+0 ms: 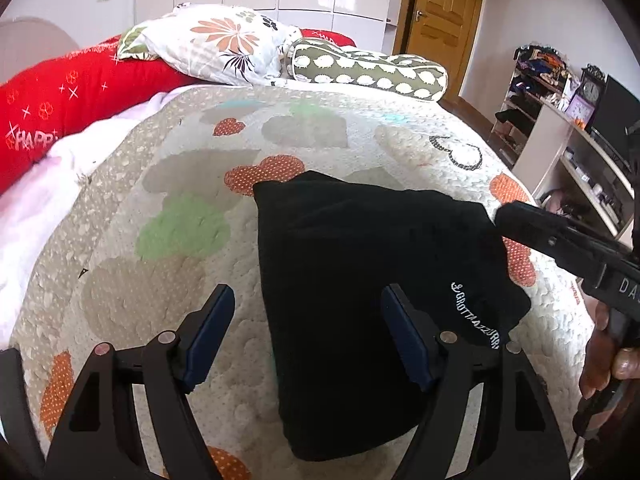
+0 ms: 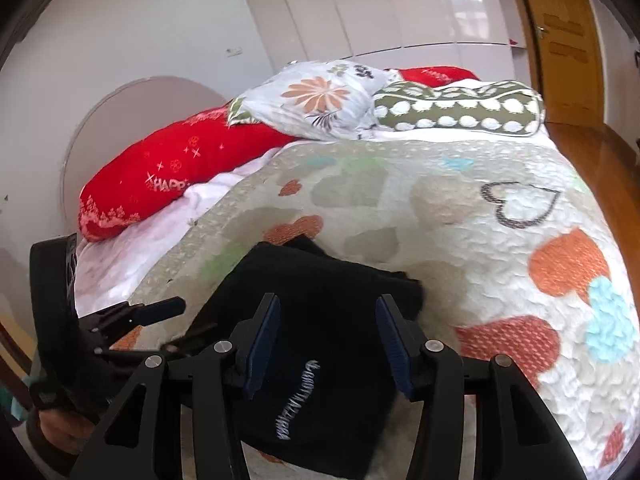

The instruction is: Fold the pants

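The black pants (image 1: 360, 264) lie folded into a compact rectangle on the heart-patterned quilt (image 1: 180, 208), with white lettering showing near one edge. My left gripper (image 1: 308, 312) is open and empty, hovering above the pants' near left edge. My right gripper (image 2: 326, 332) is open and empty just above the pants (image 2: 320, 300). The right gripper also shows in the left wrist view (image 1: 560, 240) at the pants' right side. The left gripper shows at the left of the right wrist view (image 2: 152, 312).
A red bolster (image 1: 60, 96), a floral pillow (image 1: 224, 40) and a green hedgehog-print cushion (image 1: 368, 68) lie at the head of the bed. Shelves with clutter (image 1: 560, 120) stand right of the bed. A wooden door (image 1: 444, 16) is behind.
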`<control>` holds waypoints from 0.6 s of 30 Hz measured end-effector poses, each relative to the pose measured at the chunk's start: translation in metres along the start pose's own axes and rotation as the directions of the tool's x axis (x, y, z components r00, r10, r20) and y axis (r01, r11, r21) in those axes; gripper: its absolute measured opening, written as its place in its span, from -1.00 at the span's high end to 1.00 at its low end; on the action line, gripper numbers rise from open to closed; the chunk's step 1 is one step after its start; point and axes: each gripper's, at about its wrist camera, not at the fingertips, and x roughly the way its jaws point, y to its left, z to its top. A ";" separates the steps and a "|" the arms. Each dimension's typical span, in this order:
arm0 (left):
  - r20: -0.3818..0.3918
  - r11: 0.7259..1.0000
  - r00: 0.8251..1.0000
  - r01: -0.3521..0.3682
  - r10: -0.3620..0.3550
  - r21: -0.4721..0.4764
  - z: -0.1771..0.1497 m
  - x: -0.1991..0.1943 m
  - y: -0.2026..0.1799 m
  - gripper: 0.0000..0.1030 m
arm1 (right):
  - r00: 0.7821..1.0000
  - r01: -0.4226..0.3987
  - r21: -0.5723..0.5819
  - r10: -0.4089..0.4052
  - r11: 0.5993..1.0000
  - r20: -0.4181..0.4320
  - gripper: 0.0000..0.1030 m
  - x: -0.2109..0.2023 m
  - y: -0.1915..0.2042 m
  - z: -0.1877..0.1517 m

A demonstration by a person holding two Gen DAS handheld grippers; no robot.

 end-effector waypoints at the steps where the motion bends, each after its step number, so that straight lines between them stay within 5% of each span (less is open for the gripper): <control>1: -0.005 1.000 1.000 -0.004 0.004 0.001 0.000 0.003 -0.001 -0.47 | 1.000 0.002 -0.002 -0.002 1.000 -0.011 0.02 0.008 0.002 0.001; 11: -0.020 1.000 1.000 -0.022 0.022 -0.002 -0.006 0.023 -0.002 -0.62 | 0.991 0.089 0.007 -0.088 0.996 -0.103 0.06 0.067 -0.013 -0.010; 18: -0.020 1.000 0.999 -0.030 0.030 0.003 -0.005 0.021 -0.008 -0.63 | 0.991 0.085 0.005 -0.084 0.996 -0.109 -0.09 0.049 -0.011 -0.007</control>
